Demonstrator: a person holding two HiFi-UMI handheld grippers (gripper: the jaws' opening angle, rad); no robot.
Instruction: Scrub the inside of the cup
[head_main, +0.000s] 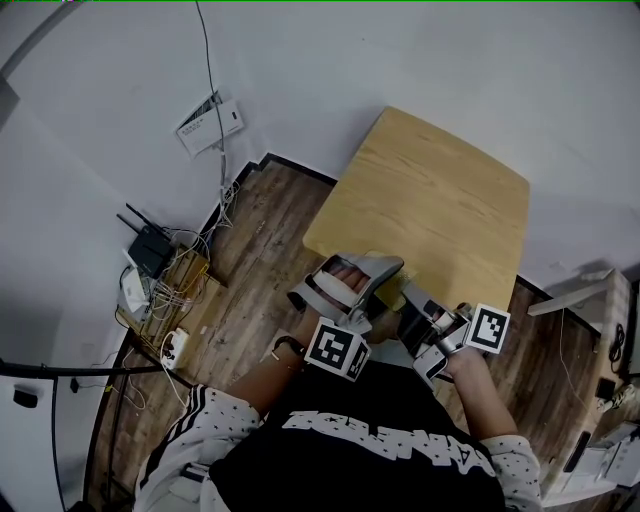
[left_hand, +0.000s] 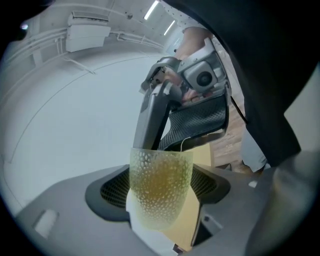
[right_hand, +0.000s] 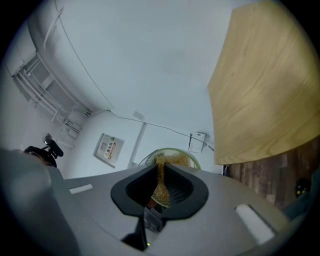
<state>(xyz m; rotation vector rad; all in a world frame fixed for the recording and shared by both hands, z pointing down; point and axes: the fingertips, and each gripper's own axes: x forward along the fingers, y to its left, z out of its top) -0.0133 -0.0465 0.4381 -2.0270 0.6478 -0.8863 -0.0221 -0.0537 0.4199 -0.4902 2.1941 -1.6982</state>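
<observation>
Left hand-held gripper (head_main: 345, 283) clamped on cup (left_hand: 161, 187). Right hand-held gripper (right_hand: 160, 175), at cup's 12 o'clock, pinches brown scrubber (right_hand: 161, 196) at cup mouth. Step, as judged: scrub starting. Next calls for pushing scrubber deeper, twisting.

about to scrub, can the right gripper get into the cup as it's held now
Probably yes: the left gripper holds the cup with its mouth toward the right gripper, whose tips, shut on a brownish pad, are at the rim.

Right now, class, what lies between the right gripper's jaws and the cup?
A thin, brown speckled pad, pinched in the right gripper, bridges that stretch and reaches the mouth of the cup. The right gripper view shows it.
</observation>
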